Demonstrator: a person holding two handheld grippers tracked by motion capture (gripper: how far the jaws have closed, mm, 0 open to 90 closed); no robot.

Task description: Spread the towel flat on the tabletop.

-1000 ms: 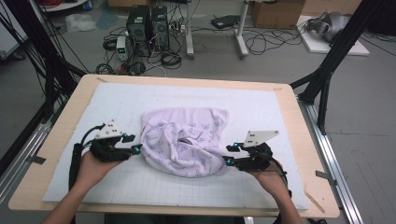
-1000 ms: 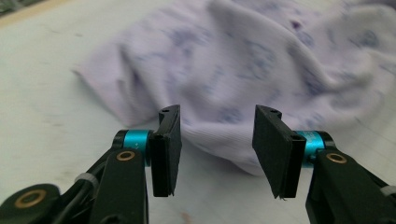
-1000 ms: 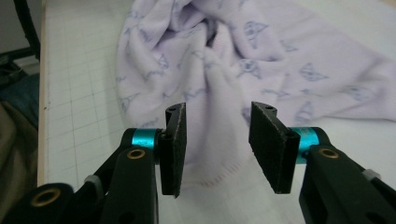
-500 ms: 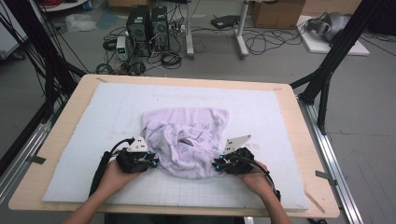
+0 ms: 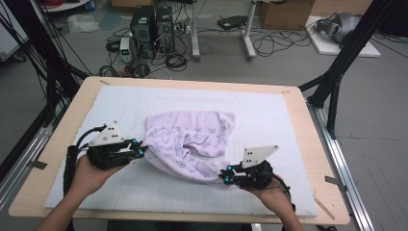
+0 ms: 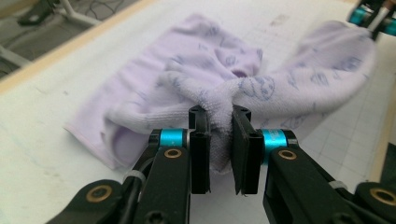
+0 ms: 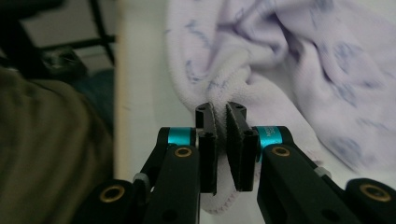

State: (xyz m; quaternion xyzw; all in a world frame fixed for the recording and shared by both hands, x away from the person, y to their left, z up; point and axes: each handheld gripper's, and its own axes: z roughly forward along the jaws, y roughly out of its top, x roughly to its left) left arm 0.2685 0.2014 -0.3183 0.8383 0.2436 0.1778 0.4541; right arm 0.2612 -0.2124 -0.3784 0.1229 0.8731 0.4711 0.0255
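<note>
Pale lilac towel (image 5: 192,142) crumpled on the white mat (image 5: 269,125) covering the bench (image 5: 308,144). Left hand-held gripper (image 5: 139,150) clamped on the towel's left edge, jaws nearly closed over bunched cloth. Right hand-held gripper (image 5: 225,174) pinching the towel's near right hem.

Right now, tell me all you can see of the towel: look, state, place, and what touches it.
The towel is pale lilac terry cloth printed with small blue-grey butterfly-like motifs and edged with a stitched hem. It lies crumpled and bunched near the middle of the white mat, not spread flat. The left tool is shut on a thick fold at one end, and the right tool pinches a thin hemmed edge at the other, nearer the person's side.
</note>
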